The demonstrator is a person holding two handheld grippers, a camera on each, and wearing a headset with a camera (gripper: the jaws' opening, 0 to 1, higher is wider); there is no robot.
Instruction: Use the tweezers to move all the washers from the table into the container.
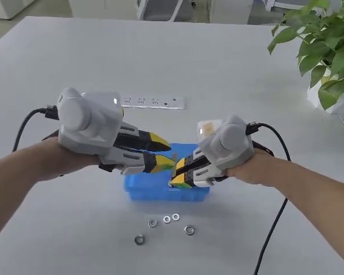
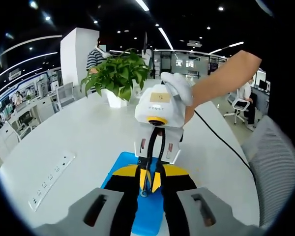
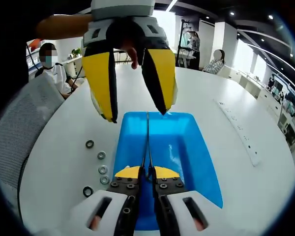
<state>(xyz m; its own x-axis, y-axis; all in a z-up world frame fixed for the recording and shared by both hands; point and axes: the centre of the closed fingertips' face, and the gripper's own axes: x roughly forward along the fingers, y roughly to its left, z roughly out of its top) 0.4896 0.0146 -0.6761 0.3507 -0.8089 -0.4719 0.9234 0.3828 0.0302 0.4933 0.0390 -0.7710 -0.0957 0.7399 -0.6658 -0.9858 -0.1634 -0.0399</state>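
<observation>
A blue container (image 1: 160, 192) (image 3: 187, 147) (image 2: 122, 164) stands on the white table in front of me. Several metal washers (image 1: 167, 219) (image 3: 103, 169) lie on the table beside it, towards me in the head view. My right gripper (image 1: 178, 180) (image 3: 147, 172) is shut on thin dark tweezers (image 3: 148, 142), which point out over the container. My left gripper (image 1: 167, 154) (image 2: 150, 172) faces it with its yellow jaws open on either side of the tweezers' far end, without touching them as far as I can tell.
A white power strip (image 1: 155, 102) (image 3: 241, 130) lies beyond the container. A potted plant (image 1: 327, 40) (image 2: 120, 73) stands at the table's far right corner. Black cables trail from both grippers. Office chairs (image 3: 19, 137) stand at the table's edge.
</observation>
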